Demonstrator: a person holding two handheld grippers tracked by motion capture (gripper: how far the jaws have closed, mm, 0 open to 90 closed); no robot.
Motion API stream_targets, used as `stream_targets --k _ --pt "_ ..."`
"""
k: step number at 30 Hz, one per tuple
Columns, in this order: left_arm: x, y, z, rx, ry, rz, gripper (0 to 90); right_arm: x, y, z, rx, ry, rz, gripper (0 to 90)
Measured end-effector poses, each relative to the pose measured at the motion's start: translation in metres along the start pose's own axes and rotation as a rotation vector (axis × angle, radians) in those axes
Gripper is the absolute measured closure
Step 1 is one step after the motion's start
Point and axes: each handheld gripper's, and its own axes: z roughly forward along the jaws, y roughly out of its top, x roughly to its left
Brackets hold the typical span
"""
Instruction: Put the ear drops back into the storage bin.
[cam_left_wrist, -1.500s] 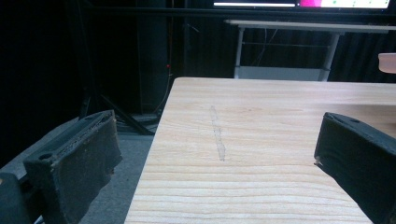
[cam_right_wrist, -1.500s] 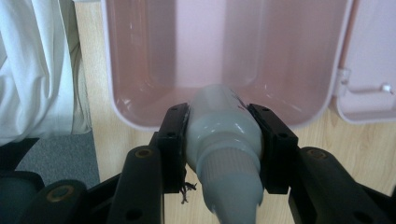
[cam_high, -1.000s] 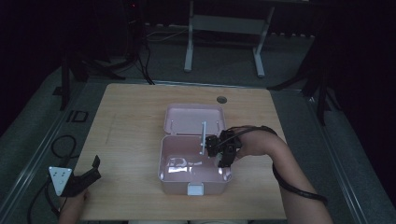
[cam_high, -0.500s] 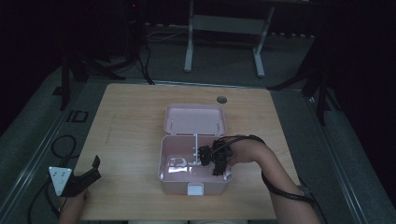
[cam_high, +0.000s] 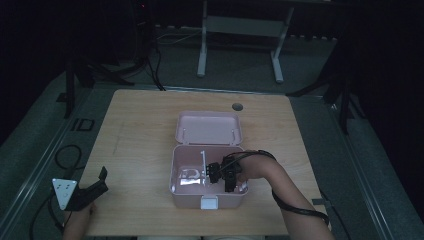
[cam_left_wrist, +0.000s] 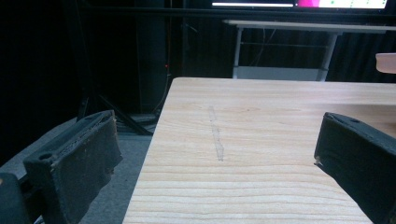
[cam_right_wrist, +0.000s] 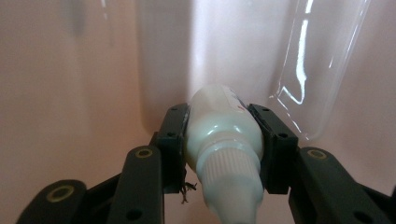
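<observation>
An open pink box (cam_high: 176, 170) sits mid-table with its lid (cam_high: 209, 128) laid back behind it. My right gripper (cam_high: 212, 175) is down inside the box, shut on a white tube with a ribbed cap (cam_right_wrist: 223, 135); both pads press its sides. The tube (cam_high: 203, 162) stands out as a pale stick above the gripper in the high view. A clear plastic piece (cam_right_wrist: 317, 70) lies against the box's pink wall (cam_right_wrist: 70, 93). My left gripper (cam_high: 92, 190) rests at the table's front left corner, jaws wide apart with nothing between them (cam_left_wrist: 219, 158).
Wooden table (cam_high: 140, 130) with a round cable hole (cam_high: 237, 106) at the back. A white latch (cam_high: 210, 202) is on the box's front. A clear item (cam_high: 190, 176) lies in the box's left part. Dark floor, cables and a metal stand surround the table.
My right gripper has sunk with the white tube from above the box's right rim down into the box and towards its front. The left gripper has stayed put.
</observation>
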Motion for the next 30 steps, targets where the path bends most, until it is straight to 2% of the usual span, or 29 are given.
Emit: stream_targets --k 6,8,17,23,30 --pt "0.000 0.000 0.000 0.001 -0.001 0.001 0.4 -0.004 0.000 0.008 0.009 -0.001 0.029 59.5" --pt "0.000 0.000 0.000 0.001 -0.001 0.001 0.4 -0.006 -0.002 0.012 0.002 0.013 0.045 59.5" --pt "-0.001 0.000 0.000 0.002 -0.002 0.004 0.4 -0.008 -0.001 0.018 -0.001 0.022 0.049 59.4" --pt "-0.001 0.000 0.000 0.002 -0.004 0.008 0.4 -0.007 0.001 0.023 0.021 0.030 0.047 59.3" --pt "-0.001 0.000 0.000 0.002 -0.004 0.007 0.4 -0.007 0.000 0.020 0.017 0.034 0.055 57.0"
